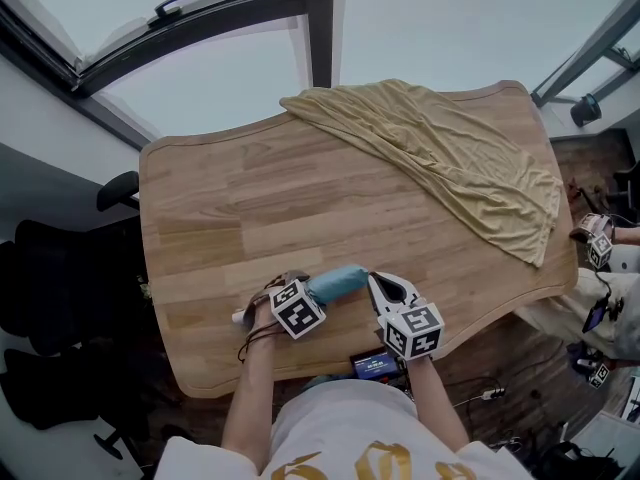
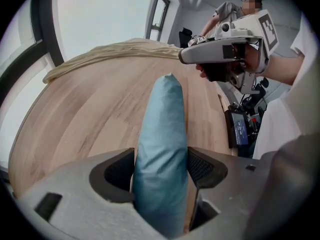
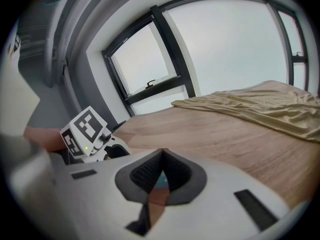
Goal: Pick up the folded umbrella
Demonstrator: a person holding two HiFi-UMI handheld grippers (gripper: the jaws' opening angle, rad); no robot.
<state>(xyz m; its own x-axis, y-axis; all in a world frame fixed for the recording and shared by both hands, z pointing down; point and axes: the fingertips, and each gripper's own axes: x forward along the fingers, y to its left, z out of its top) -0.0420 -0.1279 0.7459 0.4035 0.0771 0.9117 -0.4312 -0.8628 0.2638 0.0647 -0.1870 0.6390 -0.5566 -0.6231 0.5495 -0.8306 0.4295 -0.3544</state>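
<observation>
The folded umbrella [image 1: 338, 283] is a light teal roll that lies on the wooden table [image 1: 230, 208] near its front edge. My left gripper [image 1: 302, 290] comes down over the umbrella's handle end. In the left gripper view the umbrella [image 2: 162, 154] fills the gap between the wide-set jaws of that gripper [image 2: 161, 168], which stands open around it; the fabric still rests on the table. My right gripper [image 1: 385, 288] hovers just right of the umbrella's tip, shut and empty, and its pads meet in its own view [image 3: 159, 170].
A tan cloth [image 1: 450, 168] is draped over the table's far right part. A small device with a lit screen [image 1: 375, 365] sits below the front edge. Black chairs [image 1: 60, 308] stand to the left. Another person [image 2: 235, 9] is beyond the table.
</observation>
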